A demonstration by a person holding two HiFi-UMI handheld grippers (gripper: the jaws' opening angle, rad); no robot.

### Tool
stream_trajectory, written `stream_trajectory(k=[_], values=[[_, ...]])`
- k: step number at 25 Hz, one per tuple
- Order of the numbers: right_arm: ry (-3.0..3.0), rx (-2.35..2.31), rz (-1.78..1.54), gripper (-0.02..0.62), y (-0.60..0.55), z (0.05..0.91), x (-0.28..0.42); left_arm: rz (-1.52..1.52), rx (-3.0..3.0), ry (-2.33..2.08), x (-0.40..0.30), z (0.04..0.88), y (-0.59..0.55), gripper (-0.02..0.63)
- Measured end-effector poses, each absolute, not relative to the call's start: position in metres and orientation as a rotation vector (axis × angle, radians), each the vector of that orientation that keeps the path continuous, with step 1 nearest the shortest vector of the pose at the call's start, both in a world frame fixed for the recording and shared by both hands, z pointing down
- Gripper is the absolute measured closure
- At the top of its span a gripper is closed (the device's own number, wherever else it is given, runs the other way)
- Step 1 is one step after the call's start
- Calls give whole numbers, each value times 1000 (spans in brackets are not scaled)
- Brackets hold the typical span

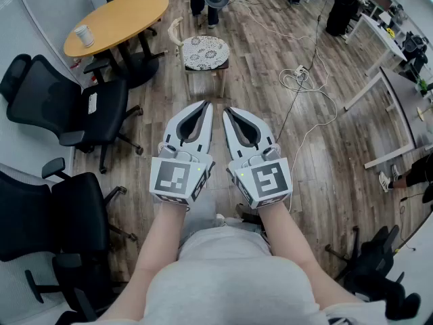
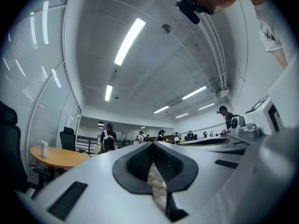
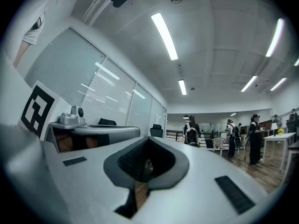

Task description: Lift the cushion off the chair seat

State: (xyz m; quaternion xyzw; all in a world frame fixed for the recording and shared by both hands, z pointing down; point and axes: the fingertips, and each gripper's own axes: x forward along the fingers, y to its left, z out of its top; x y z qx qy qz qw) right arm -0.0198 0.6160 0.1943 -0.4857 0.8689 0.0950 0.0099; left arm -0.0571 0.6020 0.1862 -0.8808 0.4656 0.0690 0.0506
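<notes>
Lying flat on chair point(image 1: 175, 32) seat | cushion point(image 1: 205, 51): white, lacy-patterned, rounded

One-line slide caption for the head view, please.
Shut and empty, the left gripper and right gripper are held side by side, facing the patterned cushion on its wooden chair.

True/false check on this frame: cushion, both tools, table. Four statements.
1. The cushion lies on the chair seat. True.
2. The right tool grips the cushion. False: it is shut on nothing and is well short of the chair.
3. A cup stands on the round table. True.
4. The left tool has its jaws wide apart. False: its tips meet, with nothing held.
</notes>
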Motion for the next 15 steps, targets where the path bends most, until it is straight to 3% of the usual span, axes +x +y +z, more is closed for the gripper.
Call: stream_trajectory(k=[15], values=[[2709, -1530, 263, 571, 563, 208, -26, 192, -2693, 1425, -64, 199, 549, 604]])
